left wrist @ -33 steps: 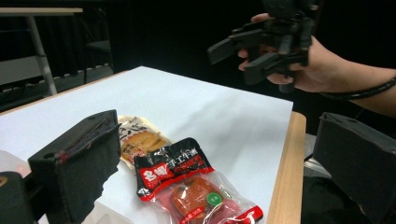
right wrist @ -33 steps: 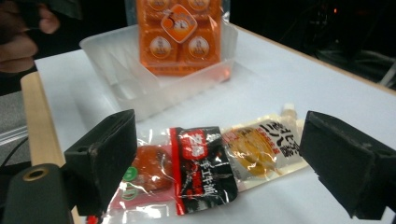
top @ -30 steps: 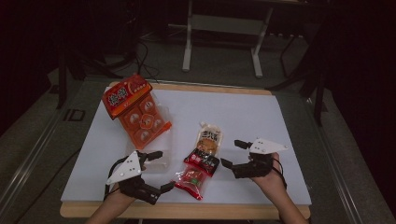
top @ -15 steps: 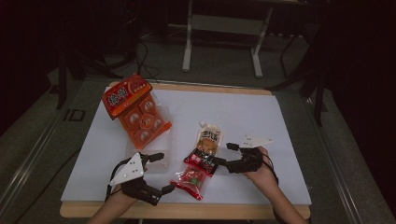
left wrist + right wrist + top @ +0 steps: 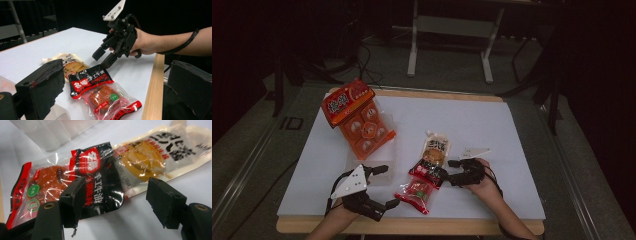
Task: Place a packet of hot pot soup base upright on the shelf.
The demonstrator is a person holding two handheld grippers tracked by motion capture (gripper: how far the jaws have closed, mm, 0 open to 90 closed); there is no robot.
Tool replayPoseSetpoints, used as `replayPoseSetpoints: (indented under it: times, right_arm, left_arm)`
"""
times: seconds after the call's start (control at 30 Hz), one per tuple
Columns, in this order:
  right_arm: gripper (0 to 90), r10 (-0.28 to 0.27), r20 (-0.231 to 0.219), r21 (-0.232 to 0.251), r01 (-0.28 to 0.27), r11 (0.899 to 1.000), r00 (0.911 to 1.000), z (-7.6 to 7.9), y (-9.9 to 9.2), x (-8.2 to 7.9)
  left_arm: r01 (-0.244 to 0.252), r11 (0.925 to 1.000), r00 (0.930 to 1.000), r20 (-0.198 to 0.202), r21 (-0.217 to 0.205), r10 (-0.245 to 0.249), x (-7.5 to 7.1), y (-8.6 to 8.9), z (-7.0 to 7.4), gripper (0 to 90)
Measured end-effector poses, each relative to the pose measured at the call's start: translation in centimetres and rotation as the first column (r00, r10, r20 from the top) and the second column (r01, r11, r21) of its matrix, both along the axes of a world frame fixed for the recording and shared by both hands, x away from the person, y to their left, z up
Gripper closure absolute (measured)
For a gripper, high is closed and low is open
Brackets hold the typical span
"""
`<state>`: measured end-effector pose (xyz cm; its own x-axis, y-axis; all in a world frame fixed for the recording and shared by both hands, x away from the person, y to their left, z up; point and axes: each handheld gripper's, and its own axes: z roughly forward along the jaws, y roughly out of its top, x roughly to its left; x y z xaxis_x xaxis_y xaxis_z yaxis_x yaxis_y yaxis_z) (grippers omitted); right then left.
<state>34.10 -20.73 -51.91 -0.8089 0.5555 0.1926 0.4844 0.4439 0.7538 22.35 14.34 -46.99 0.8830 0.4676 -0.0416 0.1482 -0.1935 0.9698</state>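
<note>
At the table's (image 5: 522, 130) far-left corner an orange multi-pack of snack cups (image 5: 359, 120) is lying tilted, its lower end resting on a clear plastic tray (image 5: 377, 167), well apart from the work in hand. Near the front edge, left of centre, the left gripper (image 5: 382, 186) is hovering with its jaws spread wide and nothing between them, seemingly waiting its turn while the other hand works.

Just to its right, a red-and-black snack packet (image 5: 422, 182) is lying flat at the middle of the front edge, its black printed end overlapping the lower end of a pale packet with a yellow filling (image 5: 435, 149) that is pointing toward the far edge. The overlap is leaving the dark packet's upper end as the easiest place to take hold.

The right gripper (image 5: 103, 58) is reaching in from the right, tilted down onto that black end. Seen along its own jaws, one pad (image 5: 75, 197) is lying over the black film and the other (image 5: 165, 200) is standing over bare table beside the pale packet; the jaws are apart and have just been closing, with the packet's edge between them, though whether the near pad is already touching the film is hard to judge.

Compared with a second ago, the right gripper is lower and closer to the packet, its jaws narrower. The left gripper and both packets are lying as before.
</note>
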Motion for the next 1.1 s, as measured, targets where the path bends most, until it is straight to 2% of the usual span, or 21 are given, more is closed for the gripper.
replayPoseSetpoints:
  times: [0.1,0.2,0.5,0.7,0.83,0.9,0.93,0.97,1.03,1.1]
  right_arm:
    - [32.2,0.002,-0.013,0.001,-0.002,1.0,0.9999,-0.2,0.1,0.1]
    - [32.5,0.01,-0.051,0.005,-0.01,1.0,0.9986,-0.7,0.2,0.4]
    - [38.1,0.023,-0.087,-0.016,-0.024,1.0,0.9959,-1.5,0.8,0.4]
    - [50.8,0.014,-0.126,0.001,-0.014,1.0,0.992,-1.3,0.4,0.4]
    - [62.1,0.014,-0.109,-0.026,-0.017,1.0,0.994,-0.8,0.5,0.2]
    - [71.2,0.008,-0.108,-0.027,-0.011,1.0,0.9941,-0.6,0.4,0.3]
    - [83.5,0.008,-0.097,-0.04,-0.012,0.999,0.9953,-0.4,0.4,0.3]
    - [86.8,0.014,-0.088,-0.056,-0.019,0.998,0.996,-0.3,0.4,0.3]
    - [90.0,0.03,-0.089,-0.062,-0.036,0.997,0.9955,-0.1,0.5,0.1]
    - [90.0,0.037,-0.061,-0.08,-0.042,0.996,0.9974,0.3,0.7,-0.3]
  left_arm:
    - [0.002,1.0,1.0,-0.002,0.0,-0.002,0.0,0.0,0.0,1.4]
    - [0.005,1.0,1.0,-0.003,0.005,-0.005,0.0,-0.1,-0.1,1.4]
    - [0.005,1.0,1.0,-0.008,0.006,-0.005,0.1,-0.1,-0.2,1.4]
    - [0.01,0.9999,0.9999,-0.012,0.008,-0.01,0.1,-0.1,-0.2,1.4]
    - [0.009,0.9999,0.9999,-0.011,0.012,-0.009,0.1,-0.2,-0.3,1.4]
    - [0.011,0.9999,0.9999,-0.012,0.011,-0.011,0.1,-0.2,-0.3,1.4]
    - [0.01,0.9999,0.9999,-0.011,0.01,-0.01,0.1,-0.2,-0.3,1.4]
    - [0.008,0.9999,0.9999,-0.01,0.01,-0.008,0.1,-0.2,-0.3,1.4]
    - [0.008,0.9999,0.9999,-0.011,0.01,-0.008,0.2,-0.2,-0.3,1.4]
    - [0.011,0.9999,0.9999,-0.011,0.011,-0.011,0.2,-0.2,-0.3,1.4]
